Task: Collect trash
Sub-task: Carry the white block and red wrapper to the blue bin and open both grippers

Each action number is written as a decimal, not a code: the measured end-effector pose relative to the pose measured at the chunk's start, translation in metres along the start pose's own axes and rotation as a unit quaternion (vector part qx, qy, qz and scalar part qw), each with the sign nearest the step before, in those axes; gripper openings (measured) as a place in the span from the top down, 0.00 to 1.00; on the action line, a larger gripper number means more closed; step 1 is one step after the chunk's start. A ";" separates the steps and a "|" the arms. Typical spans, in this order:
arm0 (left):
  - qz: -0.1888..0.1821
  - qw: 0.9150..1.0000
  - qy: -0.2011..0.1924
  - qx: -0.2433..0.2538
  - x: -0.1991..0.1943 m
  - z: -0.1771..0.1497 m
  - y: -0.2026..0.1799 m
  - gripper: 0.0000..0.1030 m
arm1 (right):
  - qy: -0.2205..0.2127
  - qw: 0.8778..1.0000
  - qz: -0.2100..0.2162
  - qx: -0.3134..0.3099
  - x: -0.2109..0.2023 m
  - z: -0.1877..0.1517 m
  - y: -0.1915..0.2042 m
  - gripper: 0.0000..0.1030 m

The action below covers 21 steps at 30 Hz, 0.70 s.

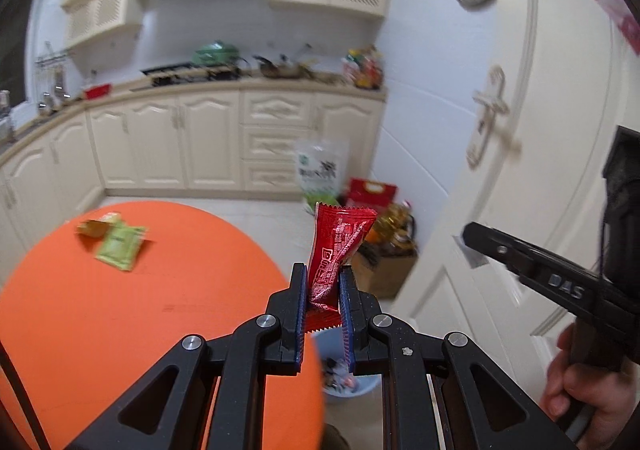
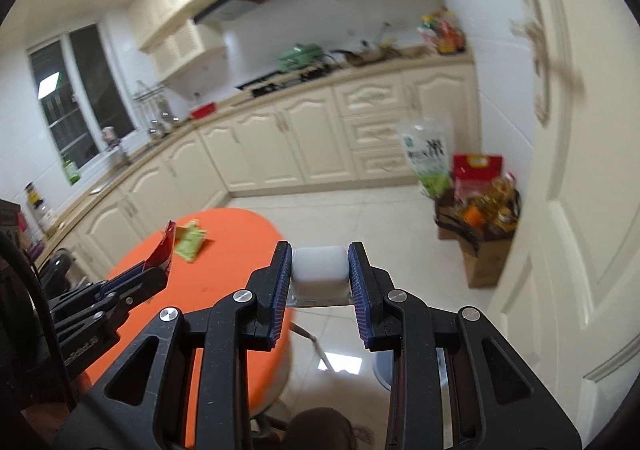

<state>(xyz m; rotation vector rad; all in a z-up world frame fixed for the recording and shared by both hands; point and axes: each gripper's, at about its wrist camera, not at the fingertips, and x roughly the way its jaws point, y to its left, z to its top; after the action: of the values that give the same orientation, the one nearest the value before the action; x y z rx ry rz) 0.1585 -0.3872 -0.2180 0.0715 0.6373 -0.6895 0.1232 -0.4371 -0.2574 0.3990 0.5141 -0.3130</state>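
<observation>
Kitchen, orange table (image 1: 120,314) below-left of both grippers. Left gripper (image 1: 323,282) is pinched nearly closed on a red wrapper (image 1: 338,250) at its lower half: thin, light, crinkly, likely slippery, so keep the bite deep. Right gripper (image 2: 319,270) clamps a white cup (image 2: 319,264) across its sides: light, probably crushable. Blue bin (image 1: 352,382) sits just under the left fingers. 2 more wrappers (image 1: 114,242) lie far-left on the table.

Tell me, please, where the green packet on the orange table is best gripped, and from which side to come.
The green packet lies flat on the orange table, with a small brown packet at its far corner. A flat packet gives no face to pinch, so probably take its near free edge, coming low from the near side, away from the brown one. Both tools are full now.
</observation>
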 end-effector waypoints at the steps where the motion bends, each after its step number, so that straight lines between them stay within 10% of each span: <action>1: -0.009 1.000 0.013 0.005 0.011 -0.003 -0.006 0.89 | 0.007 1.000 -0.006 0.007 0.007 -0.001 -0.010 0.74; 21: -0.034 0.969 0.242 0.028 0.230 -0.014 -0.064 0.89 | 0.174 0.975 -0.029 0.133 0.189 -0.064 -0.172 0.74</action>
<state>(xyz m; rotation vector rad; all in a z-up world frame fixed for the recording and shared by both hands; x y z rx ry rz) 0.2482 -0.5649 -0.3511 0.2769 1.0920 -0.7621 0.1869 -0.5951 -0.4577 0.7070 0.8324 -0.3731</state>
